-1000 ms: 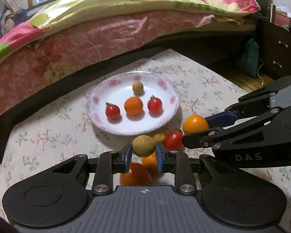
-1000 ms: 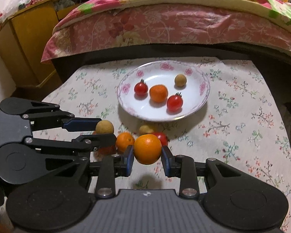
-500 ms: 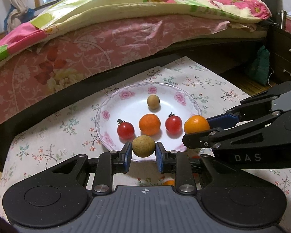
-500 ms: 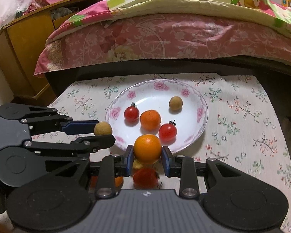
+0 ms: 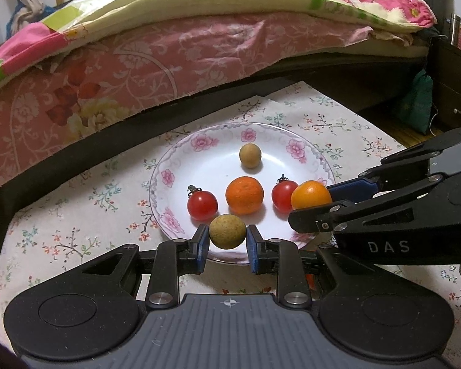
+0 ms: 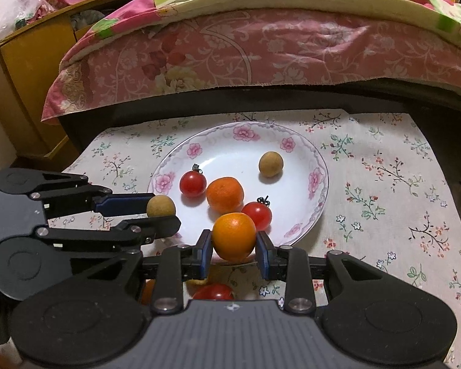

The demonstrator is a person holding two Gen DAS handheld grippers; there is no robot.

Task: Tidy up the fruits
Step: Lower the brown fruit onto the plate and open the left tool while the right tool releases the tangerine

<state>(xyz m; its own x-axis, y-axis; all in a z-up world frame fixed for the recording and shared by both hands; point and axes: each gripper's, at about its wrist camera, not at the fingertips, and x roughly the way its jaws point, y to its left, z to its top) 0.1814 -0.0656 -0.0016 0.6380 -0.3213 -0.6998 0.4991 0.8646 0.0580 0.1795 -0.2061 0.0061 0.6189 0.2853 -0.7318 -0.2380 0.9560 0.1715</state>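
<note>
The left tool (image 5: 227, 243) is clamped on a tan longan (image 5: 227, 231), held over the near rim of the plate (image 5: 169, 178). The right tool (image 6: 234, 252) grips an orange (image 6: 234, 236) over the same rim. On the plate lie two tomatoes (image 5: 202, 205), a second orange (image 5: 244, 195) and another longan (image 5: 250, 155). The plate sits on the floral surface (image 5: 61, 233).

White plate (image 5: 318, 161) w/ pink flowers; 2 red tomatoes (image 5: 202, 205), orange mandarin (image 5: 244, 195), tan longan (image 5: 250, 155); cream tablecloth (image 5: 76, 215) w/ small floral print; grippers black w/ blue pads (image 5: 202, 247)
</note>
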